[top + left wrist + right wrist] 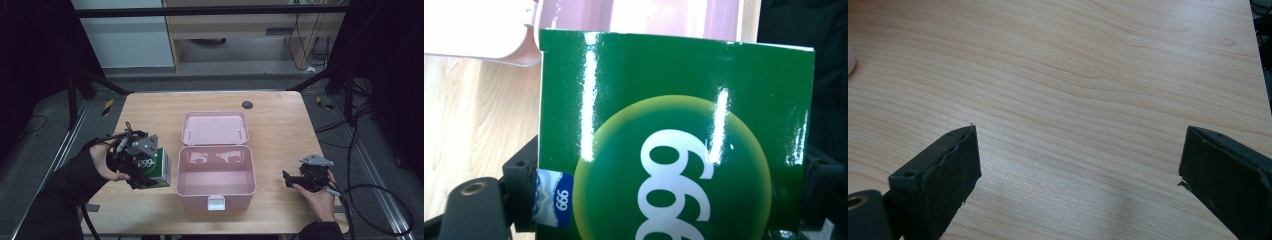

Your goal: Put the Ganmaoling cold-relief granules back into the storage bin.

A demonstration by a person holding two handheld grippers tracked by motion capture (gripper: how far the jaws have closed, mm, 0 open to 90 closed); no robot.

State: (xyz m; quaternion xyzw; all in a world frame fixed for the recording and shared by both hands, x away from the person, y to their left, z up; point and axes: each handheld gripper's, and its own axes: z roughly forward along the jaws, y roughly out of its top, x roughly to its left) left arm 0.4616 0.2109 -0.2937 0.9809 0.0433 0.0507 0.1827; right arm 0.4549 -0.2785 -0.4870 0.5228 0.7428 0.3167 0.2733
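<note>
- My left hand-held gripper is clenched on the green box, held just left of the open pink case on the counter.
- My right hand-held gripper rests released, grasping nothing.
- I judge the case, which looks empty, awaits the box.
</note>
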